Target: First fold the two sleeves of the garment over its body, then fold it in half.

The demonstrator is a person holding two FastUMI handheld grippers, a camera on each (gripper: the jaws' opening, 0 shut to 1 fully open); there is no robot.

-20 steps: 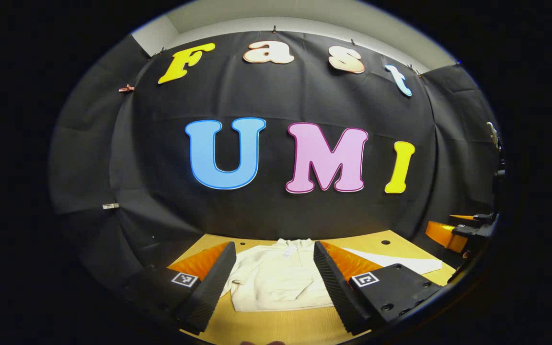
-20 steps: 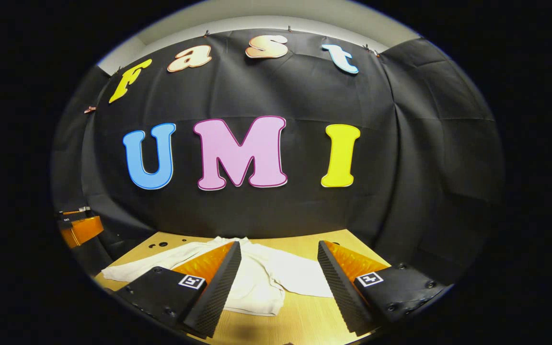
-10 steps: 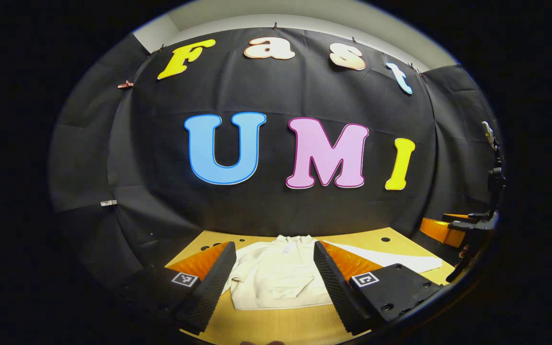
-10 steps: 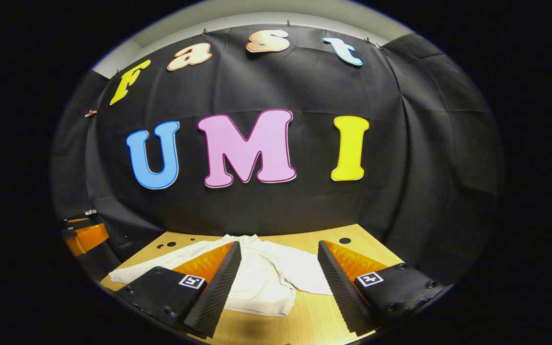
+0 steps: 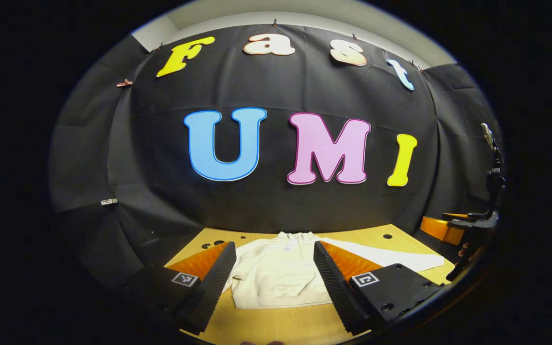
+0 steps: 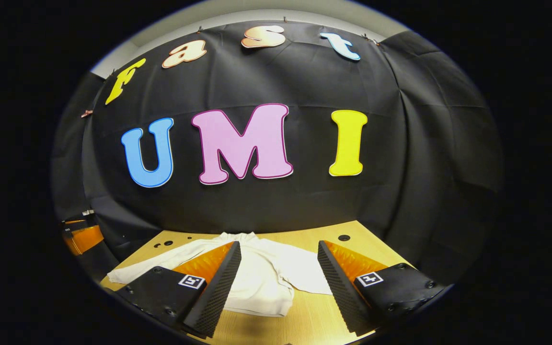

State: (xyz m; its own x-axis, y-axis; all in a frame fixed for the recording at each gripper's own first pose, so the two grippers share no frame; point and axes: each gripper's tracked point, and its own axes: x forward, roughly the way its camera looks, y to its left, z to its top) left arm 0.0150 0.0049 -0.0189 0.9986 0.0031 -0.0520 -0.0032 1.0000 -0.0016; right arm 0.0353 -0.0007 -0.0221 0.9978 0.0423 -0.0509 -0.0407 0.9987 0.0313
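We are holding the left gripper [image 5: 273, 282] spread above the garment [image 5: 276, 275]. We are holding the right gripper [image 6: 278, 282] spread too, over the table [image 6: 314, 316].

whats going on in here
A person is holding a two-finger claw in each hand over a light wooden table where a cream long-sleeved garment lies flat. The left claw and right claw both hang open above the garment, gripping nothing. In the left gripper view, one sleeve stretches out sideways across the table. In the right gripper view, both sleeves look spread, so folding has apparently not started.
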